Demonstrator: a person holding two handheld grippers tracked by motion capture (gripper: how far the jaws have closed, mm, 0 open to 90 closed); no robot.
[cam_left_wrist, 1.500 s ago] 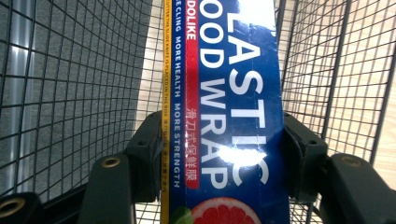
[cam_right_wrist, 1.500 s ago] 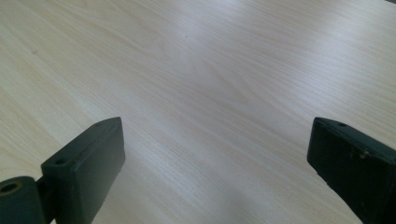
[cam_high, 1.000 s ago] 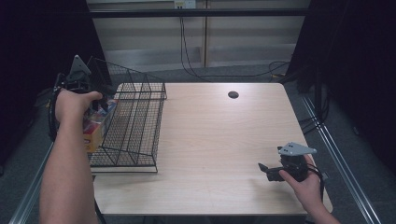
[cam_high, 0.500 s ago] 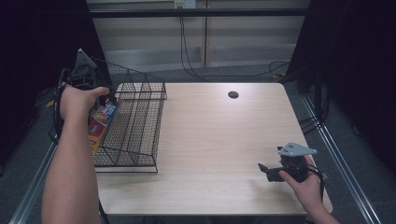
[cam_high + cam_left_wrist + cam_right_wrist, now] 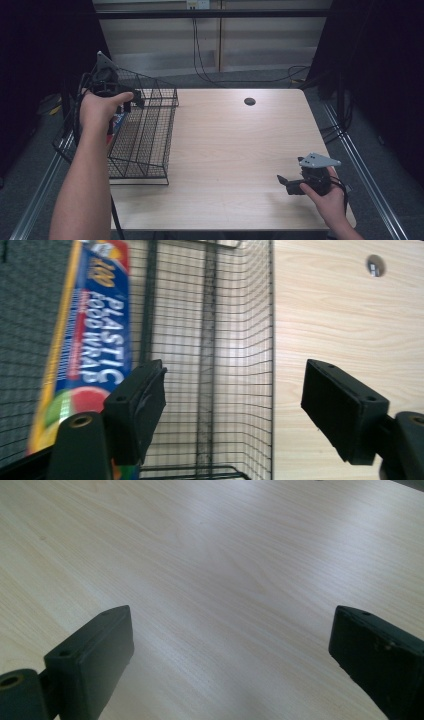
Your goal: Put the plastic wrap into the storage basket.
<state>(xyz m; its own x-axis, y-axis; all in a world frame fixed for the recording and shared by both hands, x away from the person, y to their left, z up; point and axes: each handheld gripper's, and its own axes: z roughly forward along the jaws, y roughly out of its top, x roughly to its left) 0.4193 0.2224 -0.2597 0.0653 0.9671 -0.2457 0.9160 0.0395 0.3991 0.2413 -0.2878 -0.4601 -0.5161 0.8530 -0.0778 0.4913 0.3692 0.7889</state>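
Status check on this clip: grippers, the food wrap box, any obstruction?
Left gripper just opened, nothing between jaws. Right gripper open over table. Food wrap box lies in wire basket. No obstruction.

**Count of Things on the Scene**

One tabletop (image 5: 230, 145). One black wire basket (image 5: 145, 135) at its left edge. One box of plastic food wrap (image 5: 90, 340) inside the basket's left side. Two tongs: the left tongs (image 5: 131, 101) over the basket, the right tongs (image 5: 283, 182) near the right corner. One dark round hole (image 5: 249, 101) far across the tabletop.
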